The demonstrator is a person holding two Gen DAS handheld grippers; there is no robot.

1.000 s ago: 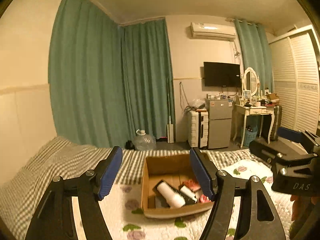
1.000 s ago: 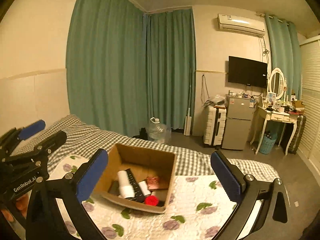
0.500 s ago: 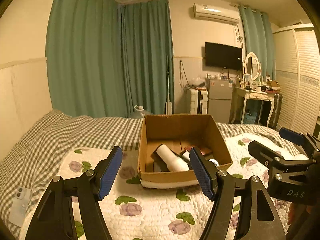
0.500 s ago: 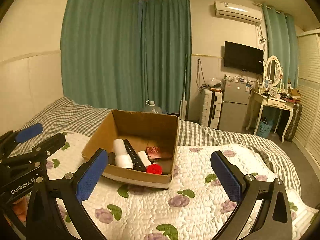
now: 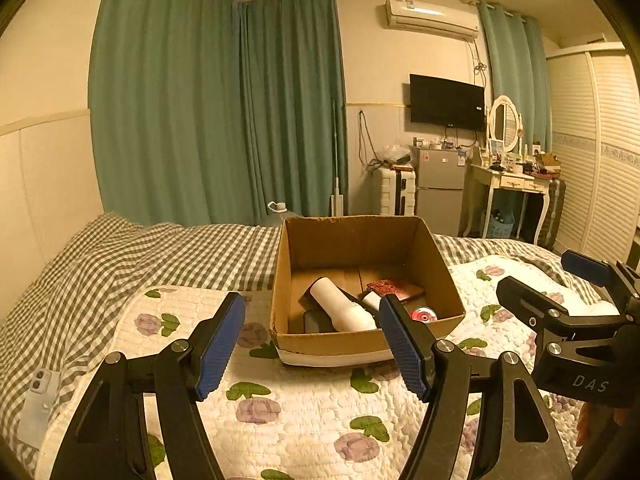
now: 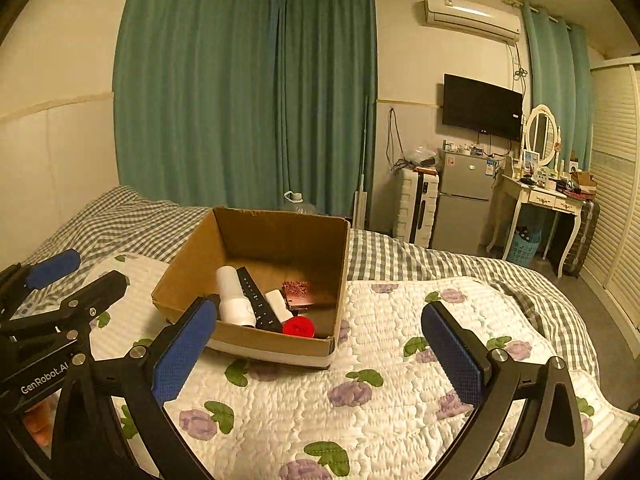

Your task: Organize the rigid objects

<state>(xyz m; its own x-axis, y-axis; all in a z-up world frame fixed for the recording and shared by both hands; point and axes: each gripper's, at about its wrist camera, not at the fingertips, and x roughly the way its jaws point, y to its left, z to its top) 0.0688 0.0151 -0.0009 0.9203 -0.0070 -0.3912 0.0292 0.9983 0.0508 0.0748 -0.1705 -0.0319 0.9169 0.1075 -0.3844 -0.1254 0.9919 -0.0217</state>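
An open cardboard box sits on the floral quilt. Inside lie a white bottle, a black remote, a small white tube, a red patterned flat item and a red round item. My left gripper is open and empty, just in front of the box. My right gripper is open and empty, in front of the box's right corner. Each gripper also shows in the other's view, the right and the left.
The bed has a white floral quilt over a grey checked sheet. A phone lies at the bed's left edge. Beyond the bed stand a water jug, a small fridge and a dressing table.
Both views have tilted down and moved closer to the box, so its contents show more fully. Both grippers stay open and empty.
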